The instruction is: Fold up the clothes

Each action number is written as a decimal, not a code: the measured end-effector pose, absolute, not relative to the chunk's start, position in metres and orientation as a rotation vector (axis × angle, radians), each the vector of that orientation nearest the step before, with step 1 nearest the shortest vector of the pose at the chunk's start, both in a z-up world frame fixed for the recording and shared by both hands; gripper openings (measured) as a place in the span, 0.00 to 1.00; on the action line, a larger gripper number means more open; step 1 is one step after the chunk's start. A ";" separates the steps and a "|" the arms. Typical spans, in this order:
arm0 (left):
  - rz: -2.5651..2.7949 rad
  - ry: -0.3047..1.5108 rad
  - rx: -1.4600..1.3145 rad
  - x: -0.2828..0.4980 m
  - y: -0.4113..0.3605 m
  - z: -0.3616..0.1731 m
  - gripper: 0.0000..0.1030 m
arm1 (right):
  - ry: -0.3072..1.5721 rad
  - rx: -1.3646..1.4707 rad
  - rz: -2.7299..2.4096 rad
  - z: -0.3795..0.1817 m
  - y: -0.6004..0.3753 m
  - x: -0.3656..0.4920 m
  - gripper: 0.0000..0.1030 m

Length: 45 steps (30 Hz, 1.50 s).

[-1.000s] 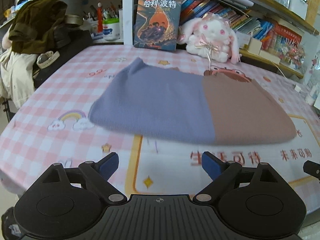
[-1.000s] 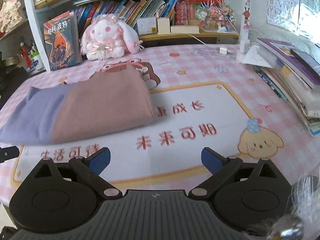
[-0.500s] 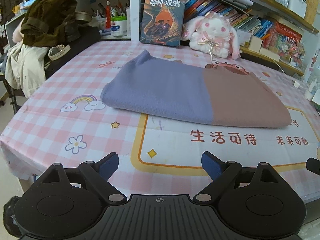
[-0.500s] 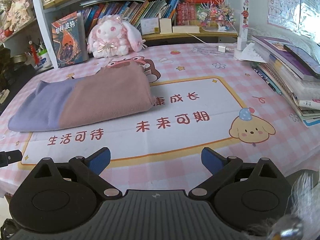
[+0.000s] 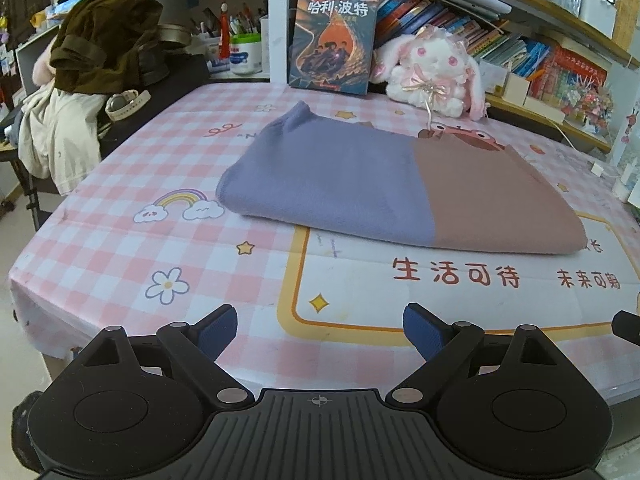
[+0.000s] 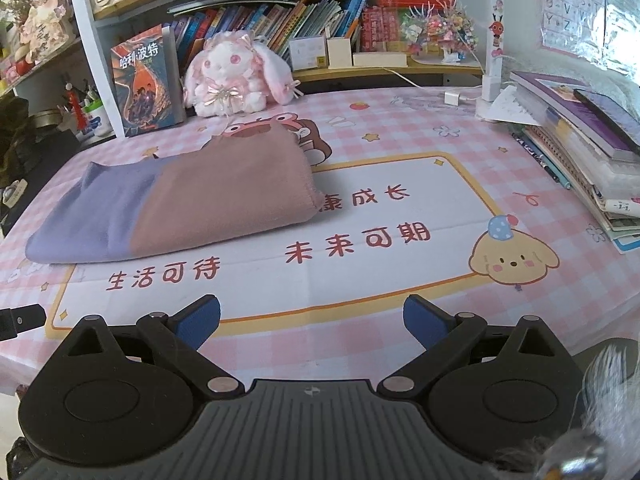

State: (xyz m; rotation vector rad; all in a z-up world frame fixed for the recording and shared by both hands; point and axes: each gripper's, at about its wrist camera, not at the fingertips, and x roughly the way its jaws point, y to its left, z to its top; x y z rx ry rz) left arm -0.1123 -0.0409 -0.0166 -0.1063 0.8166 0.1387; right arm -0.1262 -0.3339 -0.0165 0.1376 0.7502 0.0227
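Sweater (image 5: 384, 188) folded flat mid-table on the pink checked tablecloth (image 5: 120, 248), purple half left, brownish-pink half right; Harry Potter book (image 5: 334, 40) and bunny plush (image 5: 434, 72) just behind it; left gripper (image 5: 318, 326) and right gripper (image 6: 312, 320) both spread wide, holding nothing, well short of the sweater

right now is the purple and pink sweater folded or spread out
Folded: the sweater lies as a compact, thick rectangle with a rounded doubled edge, no sleeves showing.
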 end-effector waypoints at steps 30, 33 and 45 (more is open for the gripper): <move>0.028 0.941 -0.482 0.001 0.048 -0.052 0.88 | 0.789 0.118 -0.069 -0.022 -0.281 -0.036 0.96; 0.049 0.943 -0.646 0.008 0.066 -0.060 0.79 | 0.798 0.114 -0.088 -0.023 -0.277 -0.030 0.96; 0.057 0.842 -1.272 0.025 0.124 -0.104 0.65 | 0.864 0.155 -0.159 -0.028 -0.271 0.001 0.96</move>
